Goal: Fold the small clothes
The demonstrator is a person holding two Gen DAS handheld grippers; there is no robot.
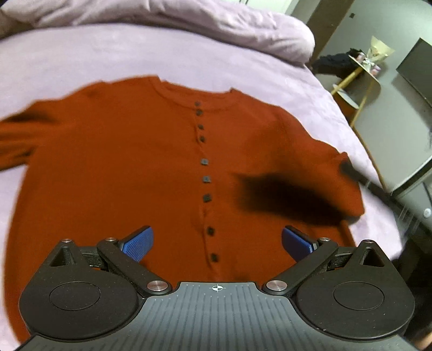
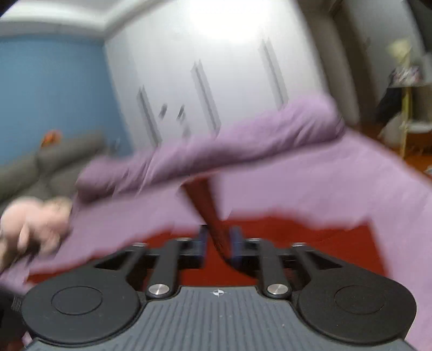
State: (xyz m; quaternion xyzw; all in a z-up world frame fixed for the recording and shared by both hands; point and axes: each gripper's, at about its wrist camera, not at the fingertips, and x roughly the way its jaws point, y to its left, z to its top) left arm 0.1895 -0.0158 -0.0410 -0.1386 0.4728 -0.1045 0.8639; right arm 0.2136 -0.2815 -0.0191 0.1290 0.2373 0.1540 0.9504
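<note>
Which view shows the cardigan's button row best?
Left wrist: the rust-red cardigan lies flat on the bed, its button row sharp. Right wrist is motion-blurred, showing only red fabric and no buttons.

Soft indoor light falls evenly on the bed (image 1: 81,59), where a dark smeared shadow (image 1: 286,199) crosses the rust cardigan (image 1: 108,162). Fisheye bending curves every edge. The right wrist view is heavily motion-blurred, with glare blooming on the white wardrobe (image 2: 229,16).
</note>
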